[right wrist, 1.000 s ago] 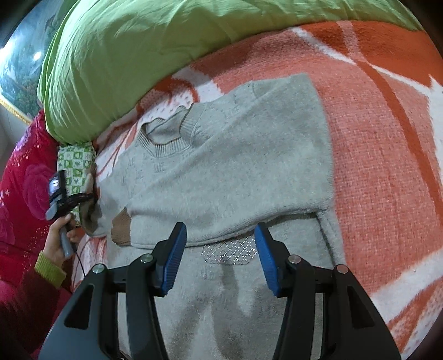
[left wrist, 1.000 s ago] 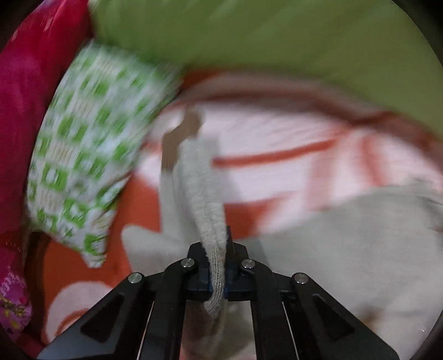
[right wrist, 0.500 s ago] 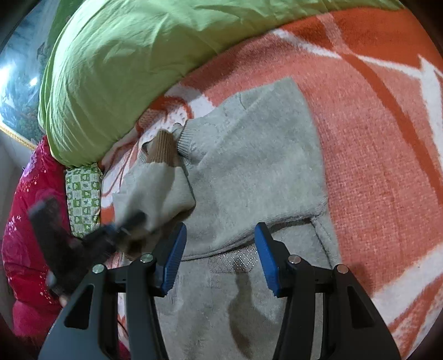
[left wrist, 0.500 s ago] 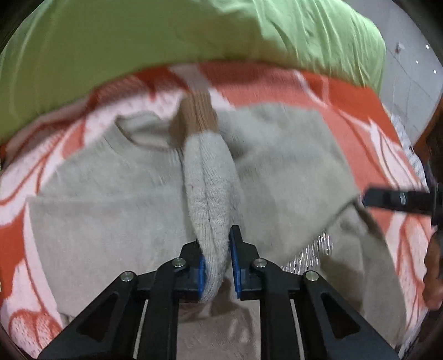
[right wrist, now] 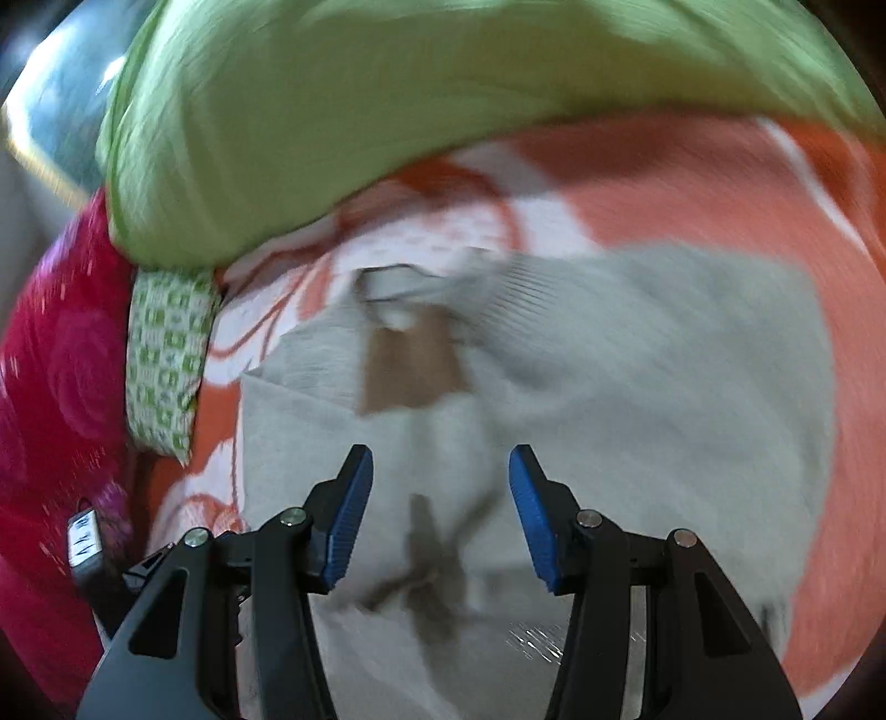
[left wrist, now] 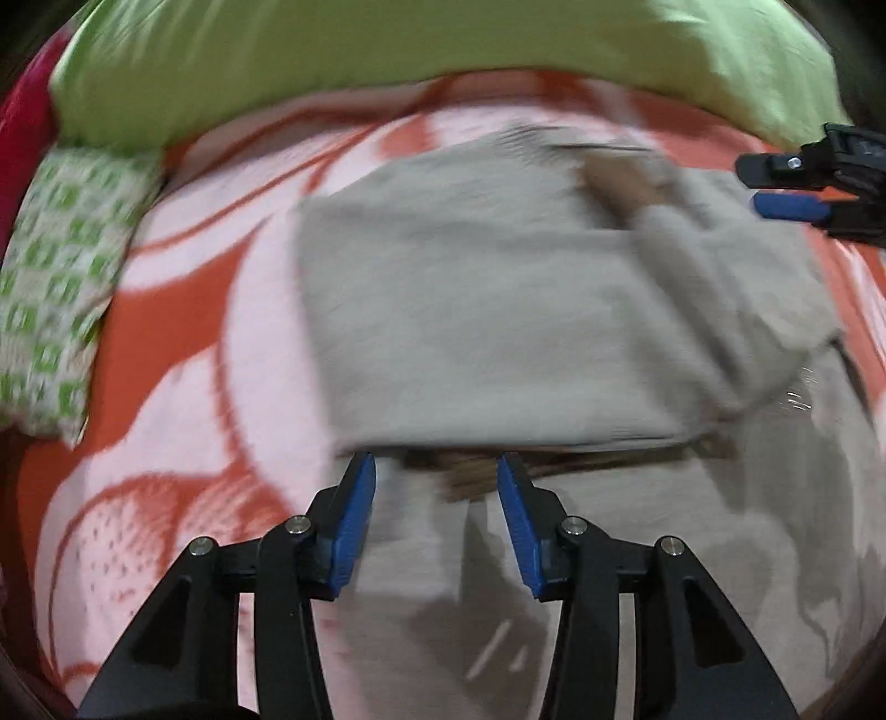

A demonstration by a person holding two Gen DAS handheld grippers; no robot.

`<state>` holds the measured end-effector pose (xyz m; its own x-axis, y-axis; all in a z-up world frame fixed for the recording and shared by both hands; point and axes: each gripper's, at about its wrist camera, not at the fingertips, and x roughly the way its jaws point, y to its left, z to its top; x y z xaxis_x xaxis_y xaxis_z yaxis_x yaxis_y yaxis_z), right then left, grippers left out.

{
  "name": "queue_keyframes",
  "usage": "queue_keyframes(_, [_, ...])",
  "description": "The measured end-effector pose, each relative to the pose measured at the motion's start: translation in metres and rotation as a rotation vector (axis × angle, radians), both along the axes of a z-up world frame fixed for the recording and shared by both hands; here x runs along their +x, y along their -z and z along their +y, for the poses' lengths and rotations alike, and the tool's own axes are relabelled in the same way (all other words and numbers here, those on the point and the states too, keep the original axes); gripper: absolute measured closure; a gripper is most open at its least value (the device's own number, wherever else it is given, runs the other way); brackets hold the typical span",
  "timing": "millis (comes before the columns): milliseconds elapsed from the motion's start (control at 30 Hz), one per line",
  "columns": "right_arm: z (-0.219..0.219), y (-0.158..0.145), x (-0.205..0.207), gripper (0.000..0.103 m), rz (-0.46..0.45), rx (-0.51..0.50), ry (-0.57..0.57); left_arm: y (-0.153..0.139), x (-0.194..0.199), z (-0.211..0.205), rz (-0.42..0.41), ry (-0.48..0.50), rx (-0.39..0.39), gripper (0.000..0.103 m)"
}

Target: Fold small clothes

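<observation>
A small grey knit sweater (left wrist: 498, 310) lies flat on the orange and white blanket (left wrist: 183, 332), with one sleeve folded across its chest and the brown cuff (left wrist: 620, 183) near the collar. In the right wrist view the sweater (right wrist: 637, 376) and its brown cuff (right wrist: 410, 365) show blurred. My left gripper (left wrist: 436, 471) is open and empty, just short of the sweater's near edge. My right gripper (right wrist: 441, 465) is open and empty above the sweater; it also shows at the right edge of the left wrist view (left wrist: 792, 188).
A green quilt (left wrist: 387, 50) lies along the far side of the bed. A green and white patterned pillow (left wrist: 55, 288) sits at the left, next to red fabric (right wrist: 50, 387). More grey cloth (left wrist: 664, 554) lies under my left gripper.
My left gripper has let go of the sleeve and opened; the sleeve now lies across the sweater. The left gripper has pulled back. My right gripper has moved left over the sweater, still open.
</observation>
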<state>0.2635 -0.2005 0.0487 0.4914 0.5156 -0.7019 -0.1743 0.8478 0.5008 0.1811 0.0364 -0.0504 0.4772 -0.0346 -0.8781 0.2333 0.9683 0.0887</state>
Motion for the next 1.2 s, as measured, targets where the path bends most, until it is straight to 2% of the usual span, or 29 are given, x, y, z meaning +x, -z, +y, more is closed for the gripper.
queue_keyframes(100, [0.058,0.001,0.017,0.050,-0.006,-0.212,-0.070,0.014,0.011,0.019,0.015,-0.056,0.022,0.056])
queue_keyframes(167, [0.089,0.021,0.029,0.050,0.011,-0.400,-0.091,0.025,0.021,0.025,0.036,-0.080,0.025,0.056])
queue_keyframes(233, [0.096,0.043,0.037,0.050,0.060,-0.421,-0.099,0.032,0.030,0.026,0.047,-0.102,0.013,0.054])
queue_keyframes(267, [0.094,0.048,0.039,0.055,0.073,-0.413,-0.093,0.032,0.033,0.026,0.045,-0.117,0.004,0.054])
queue_keyframes(300, [0.091,0.050,0.040,0.071,0.068,-0.400,-0.076,0.032,0.035,0.026,0.042,-0.130,-0.002,0.054])
queue_keyframes(333, [0.084,0.048,0.039,0.081,0.054,-0.380,-0.054,0.032,0.038,0.026,0.038,-0.149,-0.005,0.055])
queue_keyframes(400, [0.063,0.035,0.035,0.095,0.030,-0.270,-0.006,0.032,0.044,0.026,0.039,-0.181,-0.012,0.055])
queue_keyframes(500, [-0.002,-0.012,0.001,0.095,-0.167,0.061,0.126,0.032,0.048,0.027,0.047,-0.212,-0.012,0.055])
queue_keyframes(533, [-0.029,-0.020,-0.018,0.095,-0.234,0.131,0.191,0.032,0.048,0.028,0.049,-0.220,-0.015,0.055])
queue_keyframes(600, [-0.069,-0.007,-0.040,0.095,-0.233,0.195,0.305,0.032,0.048,0.027,0.047,-0.229,-0.017,0.055])
queue_keyframes(633, [-0.091,0.015,-0.046,0.095,-0.173,0.241,0.348,0.033,0.048,0.028,0.047,-0.232,-0.018,0.055])
queue_keyframes(733, [-0.118,0.071,-0.057,0.094,0.005,0.267,0.425,0.034,0.047,0.027,0.048,-0.236,-0.014,0.055])
queue_keyframes(833, [-0.122,0.095,-0.068,0.089,0.096,0.292,0.436,0.034,0.044,0.024,0.049,-0.240,-0.004,0.055])
queue_keyframes(967, [-0.123,0.095,-0.070,0.071,0.108,0.311,0.456,0.034,0.044,0.021,0.052,-0.246,0.005,0.054])
queue_keyframes(1000, [-0.122,0.094,-0.072,0.070,0.106,0.317,0.461,0.034,0.044,0.020,0.051,-0.248,0.008,0.054])
queue_keyframes(1133, [-0.134,0.094,-0.071,0.072,0.123,0.327,0.494,0.034,0.043,0.017,0.047,-0.258,0.020,0.055])
queue_keyframes(1167, [-0.132,0.093,-0.071,0.090,0.119,0.314,0.480,0.034,0.043,0.016,0.048,-0.262,0.019,0.055])
queue_keyframes(1200, [-0.129,0.087,-0.068,0.093,0.106,0.294,0.458,0.034,0.043,0.016,0.050,-0.264,0.018,0.055])
